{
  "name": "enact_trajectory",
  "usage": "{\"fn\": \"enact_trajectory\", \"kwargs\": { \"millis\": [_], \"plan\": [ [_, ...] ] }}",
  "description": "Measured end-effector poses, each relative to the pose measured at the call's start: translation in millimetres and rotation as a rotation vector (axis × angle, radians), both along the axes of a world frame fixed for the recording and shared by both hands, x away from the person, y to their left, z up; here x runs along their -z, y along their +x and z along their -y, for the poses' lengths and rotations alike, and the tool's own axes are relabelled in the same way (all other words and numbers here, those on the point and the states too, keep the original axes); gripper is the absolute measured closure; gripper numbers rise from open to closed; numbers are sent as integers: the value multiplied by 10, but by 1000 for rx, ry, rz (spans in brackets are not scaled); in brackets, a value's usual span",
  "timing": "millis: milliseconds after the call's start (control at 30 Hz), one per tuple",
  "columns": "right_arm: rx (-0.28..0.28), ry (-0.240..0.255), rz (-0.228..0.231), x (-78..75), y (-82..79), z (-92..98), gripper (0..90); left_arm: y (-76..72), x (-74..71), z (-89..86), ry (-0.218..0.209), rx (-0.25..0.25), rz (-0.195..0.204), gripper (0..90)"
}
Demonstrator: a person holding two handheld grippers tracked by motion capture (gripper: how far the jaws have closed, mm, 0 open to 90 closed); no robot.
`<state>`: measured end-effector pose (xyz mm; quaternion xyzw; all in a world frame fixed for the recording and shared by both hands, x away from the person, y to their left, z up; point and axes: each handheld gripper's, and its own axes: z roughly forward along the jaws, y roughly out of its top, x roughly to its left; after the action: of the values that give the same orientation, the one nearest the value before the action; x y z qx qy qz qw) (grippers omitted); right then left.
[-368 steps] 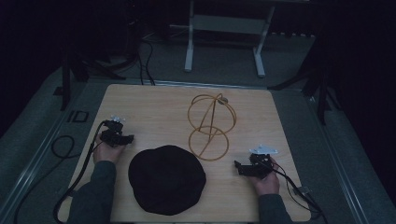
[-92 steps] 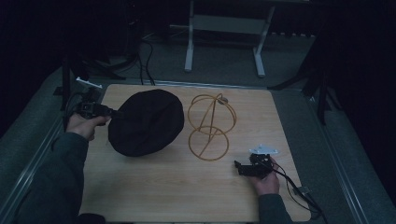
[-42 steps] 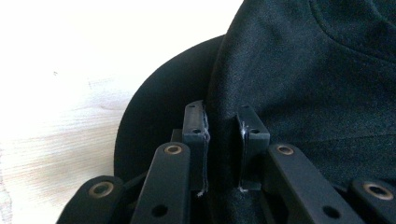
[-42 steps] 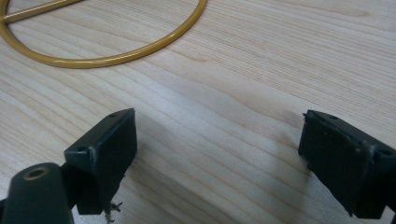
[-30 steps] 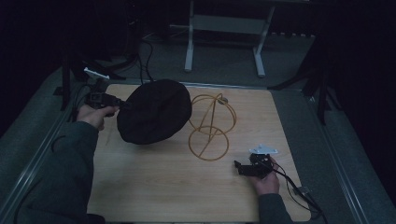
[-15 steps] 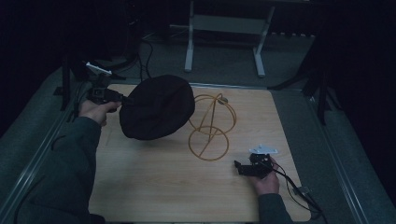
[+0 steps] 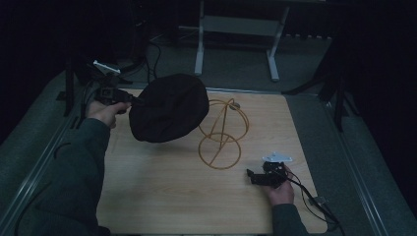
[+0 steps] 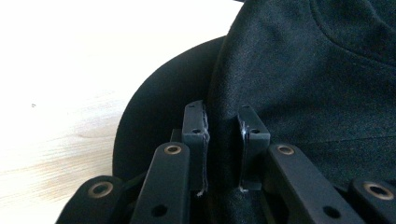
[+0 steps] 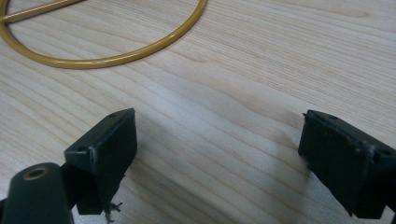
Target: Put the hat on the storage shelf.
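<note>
At ten o'clock above the table (image 7: 162,196), the left gripper (image 8: 223,140) is clamping the hat (image 7: 169,108) by its brim; at five o'clock, the right gripper (image 9: 217,154) is resting with jaws wide apart, holding nothing, near the stand (image 7: 221,137).

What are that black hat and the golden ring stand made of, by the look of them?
The black hat looks like soft matte cloth, maybe felt or wool: it creases where the left hand-held gripper pinches its edge. The ring stand seems to be thin metal wire with a glossy golden finish, though coated plastic is possible.
</note>
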<state>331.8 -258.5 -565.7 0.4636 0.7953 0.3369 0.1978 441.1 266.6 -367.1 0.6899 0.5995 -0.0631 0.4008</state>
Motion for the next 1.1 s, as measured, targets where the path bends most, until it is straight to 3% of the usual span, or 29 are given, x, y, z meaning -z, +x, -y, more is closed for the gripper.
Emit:
{"fn": "enact_trajectory", "kwargs": {
  "millis": [233, 567, 1100],
  "plan": [
    [-2, 0, 0, -1, 14, -3, 115, 28, -4, 18, 12, -18, -5, 770],
    [-4, 1, -1, -2, 50, -19, 115, 72, -151, 99, 25, -23, 14, 768],
    [-6, 0, -2, -2, 53, -20, 115, 182, -447, 429, 61, 23, 55, 768]
  ]
}}
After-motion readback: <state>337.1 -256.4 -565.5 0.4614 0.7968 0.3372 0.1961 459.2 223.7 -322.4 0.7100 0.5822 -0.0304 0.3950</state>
